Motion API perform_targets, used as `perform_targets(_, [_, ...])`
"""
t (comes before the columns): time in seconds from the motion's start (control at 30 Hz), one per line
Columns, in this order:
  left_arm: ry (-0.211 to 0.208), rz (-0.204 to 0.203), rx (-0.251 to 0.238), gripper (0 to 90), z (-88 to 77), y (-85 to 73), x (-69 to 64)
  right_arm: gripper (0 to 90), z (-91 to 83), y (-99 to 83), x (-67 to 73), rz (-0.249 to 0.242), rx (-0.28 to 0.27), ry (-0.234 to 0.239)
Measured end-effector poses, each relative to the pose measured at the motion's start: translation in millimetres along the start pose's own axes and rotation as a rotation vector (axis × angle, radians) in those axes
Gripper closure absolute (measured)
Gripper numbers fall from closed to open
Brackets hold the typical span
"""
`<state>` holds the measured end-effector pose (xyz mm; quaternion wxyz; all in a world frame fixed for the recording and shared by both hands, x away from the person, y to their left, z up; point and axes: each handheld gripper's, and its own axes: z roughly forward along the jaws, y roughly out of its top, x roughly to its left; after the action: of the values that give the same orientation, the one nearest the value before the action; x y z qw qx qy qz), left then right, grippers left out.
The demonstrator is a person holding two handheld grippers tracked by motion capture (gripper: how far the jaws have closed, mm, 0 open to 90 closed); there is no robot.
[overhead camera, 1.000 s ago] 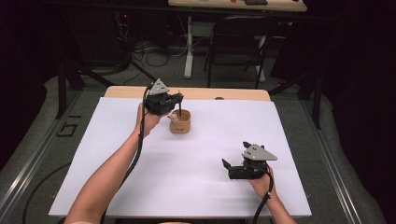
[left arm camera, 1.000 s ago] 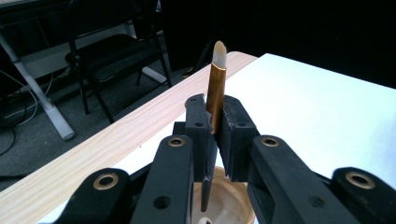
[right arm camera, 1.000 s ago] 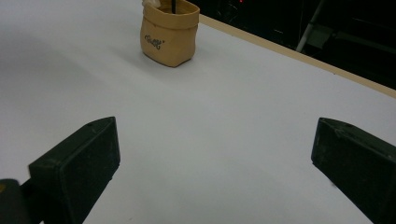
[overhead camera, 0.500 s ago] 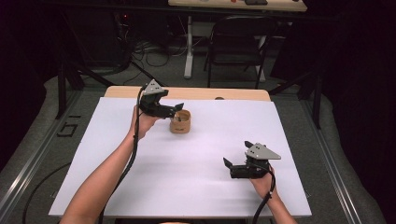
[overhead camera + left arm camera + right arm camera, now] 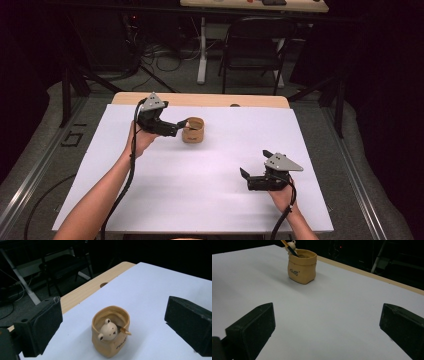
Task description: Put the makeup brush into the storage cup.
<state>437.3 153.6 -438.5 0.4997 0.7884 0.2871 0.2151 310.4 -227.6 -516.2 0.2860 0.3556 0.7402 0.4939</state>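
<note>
A tan, sack-shaped cup (image 5: 193,130) stands on the white sheet toward the far side of the table. In it leans a pen topped with a small bear head (image 5: 108,332), whose dark shaft and bear top (image 5: 291,247) stick out of the cup (image 5: 302,266). My left gripper (image 5: 181,126) hovers just left of the cup. Its jaws have just been opening and now stand wide, apart from the cup (image 5: 110,338), with nothing pressed between them. My right gripper (image 5: 254,164) is open near the front right, with bare sheet ahead of it.
The white sheet (image 5: 210,175) covers most of the wooden table (image 5: 200,99), whose far strip shows bare with a small hole (image 5: 103,285). Beyond the table stand a black chair (image 5: 250,45) and desk legs, with cables on the floor.
The left gripper was shut over the cup on the pen. It has let go, opened, and drawn back to the left. The right gripper has stayed put.
</note>
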Motion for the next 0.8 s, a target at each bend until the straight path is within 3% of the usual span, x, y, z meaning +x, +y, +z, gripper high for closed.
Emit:
perform_targets(0.67, [0.007,0.002,-0.008,0.0,-33.7,-32.2,-10.6,0.0,-5.7,4.3,-3.0,-0.005,-0.023,0.006])
perform_targets(0.8, [0.018,0.012,-0.009,0.0,-41.5,-37.7,-14.3,0.0,-7.6,5.6,-4.0,0.014,-0.032,0.032])
